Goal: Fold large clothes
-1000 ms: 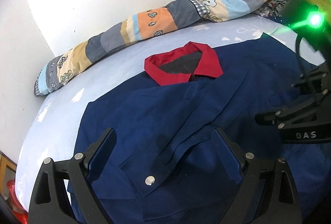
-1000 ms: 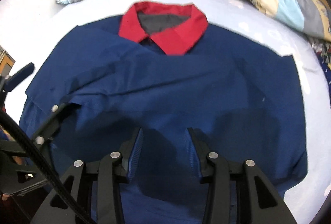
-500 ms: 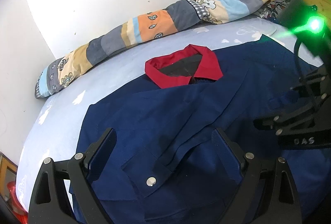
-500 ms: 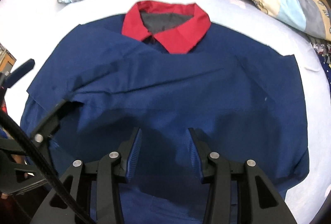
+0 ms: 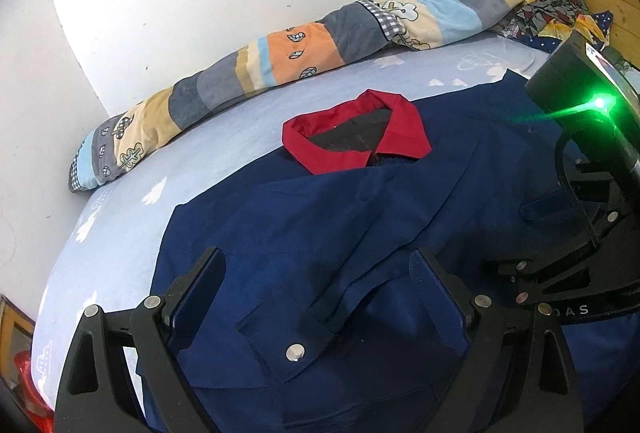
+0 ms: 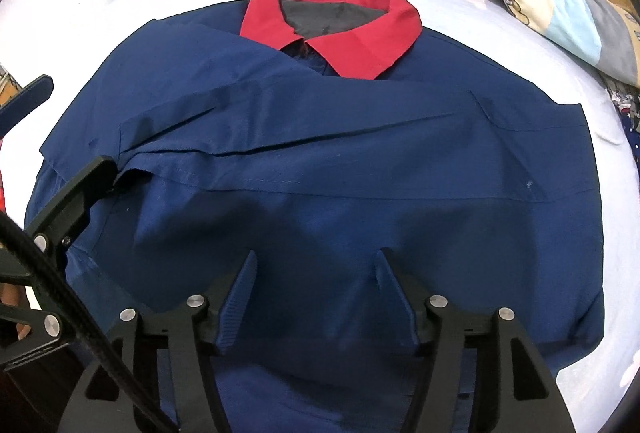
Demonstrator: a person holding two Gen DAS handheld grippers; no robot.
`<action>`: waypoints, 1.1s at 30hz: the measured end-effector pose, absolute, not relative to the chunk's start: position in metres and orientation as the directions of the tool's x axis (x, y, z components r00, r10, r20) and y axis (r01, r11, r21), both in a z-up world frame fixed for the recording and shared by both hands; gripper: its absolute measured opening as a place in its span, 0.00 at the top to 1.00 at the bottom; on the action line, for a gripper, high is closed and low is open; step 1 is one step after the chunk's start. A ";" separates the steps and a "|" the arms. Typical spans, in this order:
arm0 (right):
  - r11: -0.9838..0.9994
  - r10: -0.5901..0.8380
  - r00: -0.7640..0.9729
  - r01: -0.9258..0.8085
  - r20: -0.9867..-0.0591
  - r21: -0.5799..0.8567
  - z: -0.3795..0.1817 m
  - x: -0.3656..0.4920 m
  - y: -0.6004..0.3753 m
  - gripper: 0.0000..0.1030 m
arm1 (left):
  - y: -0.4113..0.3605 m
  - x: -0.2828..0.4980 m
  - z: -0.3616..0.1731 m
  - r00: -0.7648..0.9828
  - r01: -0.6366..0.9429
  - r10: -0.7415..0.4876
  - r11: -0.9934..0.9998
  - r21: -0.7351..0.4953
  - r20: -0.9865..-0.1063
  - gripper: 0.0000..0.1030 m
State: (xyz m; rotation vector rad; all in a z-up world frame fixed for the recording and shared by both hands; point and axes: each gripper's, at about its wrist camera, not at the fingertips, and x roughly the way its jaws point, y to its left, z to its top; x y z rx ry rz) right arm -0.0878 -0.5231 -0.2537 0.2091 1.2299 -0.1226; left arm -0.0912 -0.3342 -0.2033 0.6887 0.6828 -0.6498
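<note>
Both sleeves lie folded across the navy jacket (image 6: 360,161). Your left gripper (image 5: 316,297) hangs wide, empty; your right gripper (image 6: 314,287) is opening, nothing between. Next, probably grasp the hem beneath both.

Bright, sharp, fisheye-warped edges, green glare
</note>
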 end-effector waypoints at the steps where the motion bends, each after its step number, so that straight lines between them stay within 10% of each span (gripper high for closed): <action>1: 0.975 0.020 0.330 0.202 -0.944 0.091 -0.254 -0.088 -0.523 0.35 | -0.334 -0.091 -0.203 0.603 0.723 -0.303 0.599 0.345 -0.738 0.10; 15: 0.976 0.050 0.319 0.183 -0.946 0.114 -0.258 -0.089 -0.515 0.07 | -0.333 -0.090 -0.204 0.610 0.717 -0.303 0.605 0.347 -0.732 0.10; 33: 0.975 0.042 0.323 0.192 -0.945 0.109 -0.261 -0.088 -0.511 0.01 | -0.326 -0.084 -0.203 0.618 0.702 -0.286 0.620 0.350 -0.732 0.10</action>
